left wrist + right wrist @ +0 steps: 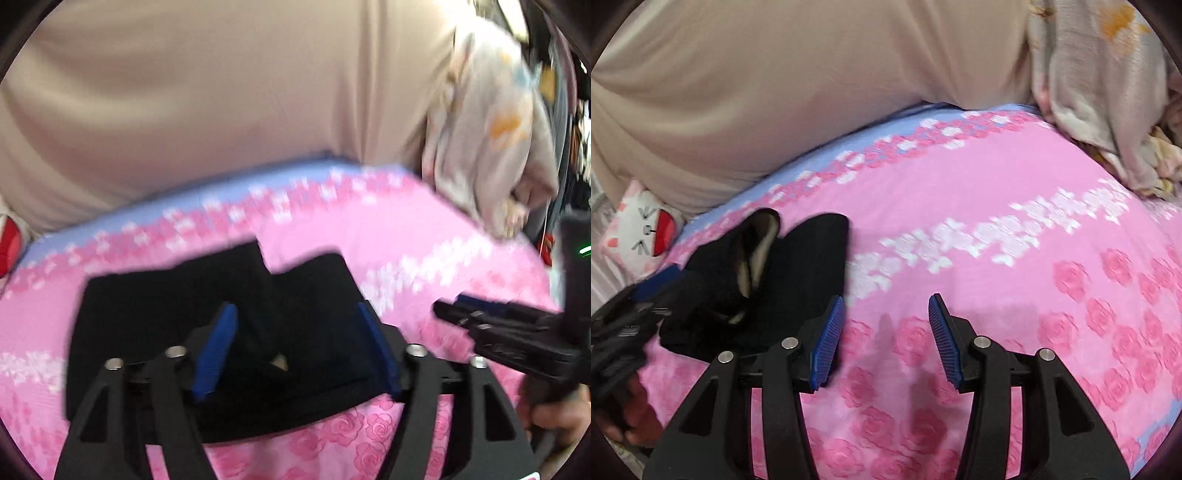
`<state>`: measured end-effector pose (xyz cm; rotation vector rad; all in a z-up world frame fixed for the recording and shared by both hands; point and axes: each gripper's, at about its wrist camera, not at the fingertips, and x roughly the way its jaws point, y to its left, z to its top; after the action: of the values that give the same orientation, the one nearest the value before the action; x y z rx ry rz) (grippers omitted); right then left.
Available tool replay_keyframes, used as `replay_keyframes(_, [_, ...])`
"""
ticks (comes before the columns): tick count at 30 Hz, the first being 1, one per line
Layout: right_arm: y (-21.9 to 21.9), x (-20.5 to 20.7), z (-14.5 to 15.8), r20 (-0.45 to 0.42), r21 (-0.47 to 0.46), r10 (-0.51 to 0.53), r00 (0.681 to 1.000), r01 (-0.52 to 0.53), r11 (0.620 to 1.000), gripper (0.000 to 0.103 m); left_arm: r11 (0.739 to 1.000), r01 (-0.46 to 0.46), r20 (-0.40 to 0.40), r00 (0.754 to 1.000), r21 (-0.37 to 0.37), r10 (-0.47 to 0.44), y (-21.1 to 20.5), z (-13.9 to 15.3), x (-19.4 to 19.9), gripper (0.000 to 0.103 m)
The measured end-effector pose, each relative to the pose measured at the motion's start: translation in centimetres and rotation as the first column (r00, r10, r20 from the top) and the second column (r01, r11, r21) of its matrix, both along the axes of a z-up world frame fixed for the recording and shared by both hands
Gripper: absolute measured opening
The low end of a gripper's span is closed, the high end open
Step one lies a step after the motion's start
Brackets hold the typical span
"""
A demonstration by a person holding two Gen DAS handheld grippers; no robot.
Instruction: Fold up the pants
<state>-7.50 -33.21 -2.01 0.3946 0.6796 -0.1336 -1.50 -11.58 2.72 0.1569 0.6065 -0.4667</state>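
left wrist view: left hand-held gripper (pixel 297 349) spread wide above black pants (pixel 155 317), blue pads clear of cloth, nothing gripped. pants lie folded on pink rose-print bed sheet (pixel 388 236). right hand-held gripper (pixel 448 314) comes in from right edge. right wrist view: right hand-held gripper (pixel 886 332) part open, empty, over bare sheet; pants (pixel 798 280) lie to its left. beige fabric (pixel 798 88) behind, cat-face cushion (pixel 641 230) at left.

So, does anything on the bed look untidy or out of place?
Yes. The black folded pants on the pink rose-patterned bedsheet are not flat: at the far end the fabric gapes open and shows a pale lining. The far edge is uneven too.
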Motion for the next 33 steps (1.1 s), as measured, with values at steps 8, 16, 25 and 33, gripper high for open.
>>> replay_keyframes(8, [6.1, 6.7, 0.5, 0.014, 0.088, 0.296, 0.955, -0.296, 0.951, 0.065, 0.907, -0.418, 0.053, 0.908, 0.051, 0.415, 12.2, 2.6, 3.2, 0.085])
replay_keyframes(16, [9.5, 12.9, -2.8, -0.057, 0.265, 0.379, 0.924, -0.352, 0.898, 0.068, 0.794, -0.589, -0.011, 0.802, 0.147, 0.597, 21.4, -1.1, 5.1, 0.085])
replay_keyframes(25, [11.2, 10.3, 2.8, 0.075, 0.125, 0.328, 0.942, -0.335, 0.934, 0.008, 0.804, -0.558, -0.025, 0.818, 0.206, 0.574, 22.0, -2.9, 6.5, 0.085])
replay_keyframes(33, [7.2, 7.2, -0.5, -0.09, 0.023, 0.227, 0.97, -0.226, 0.974, 0.014, 0.814, -0.531, -0.077, 0.825, 0.235, 0.56, 22.1, -5.0, 7.4, 0.085])
